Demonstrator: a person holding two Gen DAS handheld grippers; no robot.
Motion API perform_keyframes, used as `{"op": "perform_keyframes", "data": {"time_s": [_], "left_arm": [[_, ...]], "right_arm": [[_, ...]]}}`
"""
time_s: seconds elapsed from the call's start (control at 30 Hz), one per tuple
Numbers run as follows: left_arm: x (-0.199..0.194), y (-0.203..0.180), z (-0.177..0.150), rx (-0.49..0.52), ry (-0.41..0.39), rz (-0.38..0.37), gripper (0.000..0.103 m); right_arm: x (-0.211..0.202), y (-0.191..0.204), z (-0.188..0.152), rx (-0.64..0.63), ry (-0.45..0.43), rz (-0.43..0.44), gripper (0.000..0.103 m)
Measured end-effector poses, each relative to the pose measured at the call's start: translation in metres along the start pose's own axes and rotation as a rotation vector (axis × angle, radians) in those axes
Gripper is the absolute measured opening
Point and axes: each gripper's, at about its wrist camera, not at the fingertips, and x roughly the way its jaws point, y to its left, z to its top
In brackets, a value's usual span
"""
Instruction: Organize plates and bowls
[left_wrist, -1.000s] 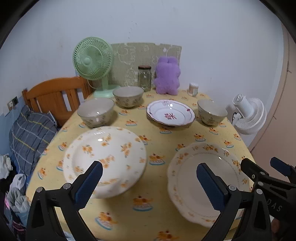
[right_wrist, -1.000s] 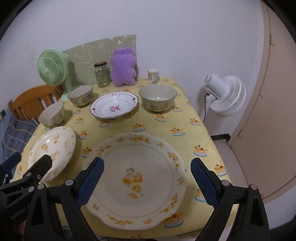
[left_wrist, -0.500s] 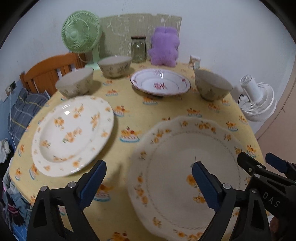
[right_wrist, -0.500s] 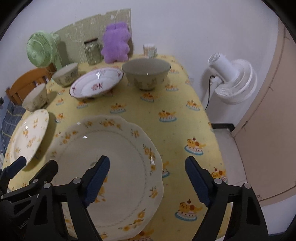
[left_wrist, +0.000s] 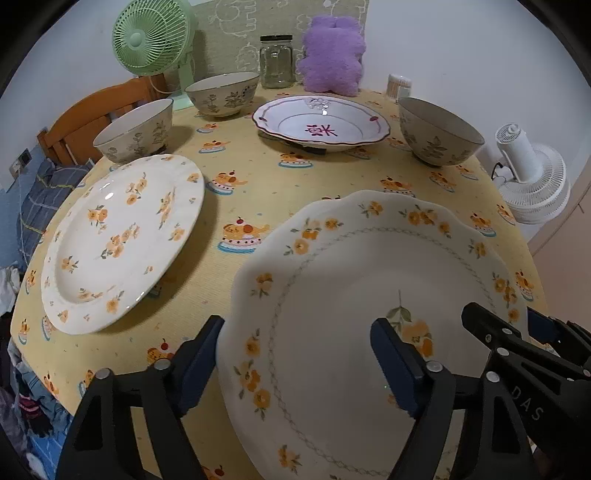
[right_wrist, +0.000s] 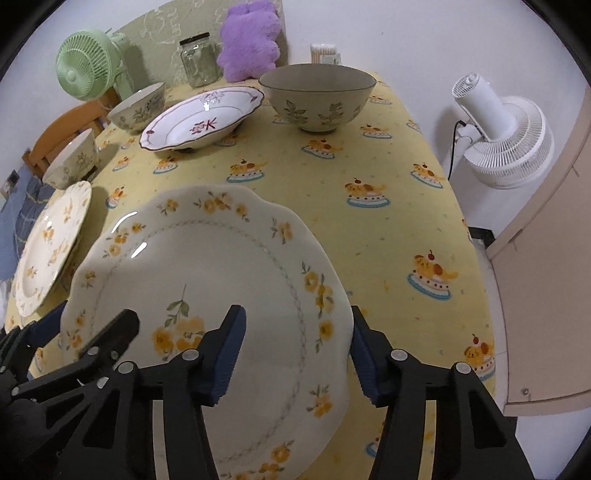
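A large scalloped plate (left_wrist: 351, 266) (right_wrist: 221, 266) with orange flowers lies on the yellow tablecloth near the front edge. My left gripper (left_wrist: 297, 328) straddles its left rim, one finger outside the edge and one over the plate. My right gripper (right_wrist: 295, 314) straddles the right rim the same way. Both sets of jaws are closing with the rim between them, and gaps still show at the pads. A round flowered plate (left_wrist: 122, 240) lies to the left. A deep red-patterned plate (left_wrist: 321, 122) and three bowls (left_wrist: 136, 129) (left_wrist: 221, 92) (left_wrist: 439, 133) stand behind.
Along the back wall stand a green fan (left_wrist: 151, 33), a glass jar (left_wrist: 277, 61), a purple plush toy (left_wrist: 332, 55) and a toothpick holder (left_wrist: 399, 83). A white fan (right_wrist: 506, 136) stands off the table's right side, a wooden chair (left_wrist: 92, 114) at the left.
Both grippers have come down and forward onto the scalloped plate. Their jaws have narrowed from wide open and now straddle its left and right rims.
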Motion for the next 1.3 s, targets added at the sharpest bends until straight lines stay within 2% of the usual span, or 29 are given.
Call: {"op": "perform_keyframes", "data": {"time_s": [0.17,0.37,0.7,0.93,1.13,1.3], "left_arm": [[0.003,0.000,0.004,0.011,0.011,0.025,0.076],[0.007,0.003,0.010,0.008,0.018,0.032,0.075],[0.018,0.005,0.026,0.009,0.026,0.057,0.074],[0.021,0.004,0.029,0.014,0.030,0.078,0.074],[0.019,0.005,0.030,0.019,0.047,0.057,0.076],[0.011,0.008,0.029,0.036,0.052,0.044,0.085]], "right_arm": [[0.003,0.004,0.004,-0.016,0.011,-0.027,0.058],[0.011,0.003,0.021,0.022,0.024,-0.002,0.058],[0.025,0.009,0.043,0.014,0.016,0.001,0.058],[0.028,0.010,0.048,0.006,0.006,0.000,0.058],[0.027,0.010,0.045,0.009,0.012,0.006,0.059],[0.007,0.012,0.038,0.007,-0.020,-0.031,0.075]]}}
